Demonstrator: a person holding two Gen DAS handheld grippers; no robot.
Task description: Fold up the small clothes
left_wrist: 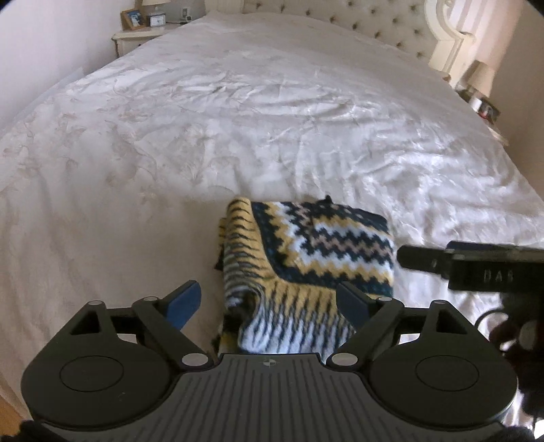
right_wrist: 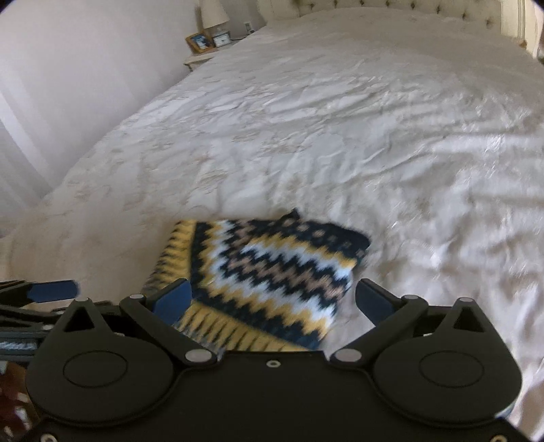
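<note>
A small knitted garment (left_wrist: 306,251) with navy, yellow, white and tan zigzags lies folded into a compact pile on the white bedspread (left_wrist: 238,119), near the bed's front edge. My left gripper (left_wrist: 272,299) is open, its blue-padded jaws spread on either side of the pile's near end, holding nothing. My right gripper (right_wrist: 275,299) is open just above the garment (right_wrist: 268,268), empty. The right gripper's finger shows at the right in the left wrist view (left_wrist: 476,263). A left finger (right_wrist: 51,290) shows at the left in the right wrist view.
The wide bed fills both views, with a tufted headboard (left_wrist: 357,17) at the far end. A nightstand (left_wrist: 139,37) with a picture frame and a clock stands far left. Another nightstand with a lamp (left_wrist: 482,81) stands far right. A wall runs along the left side.
</note>
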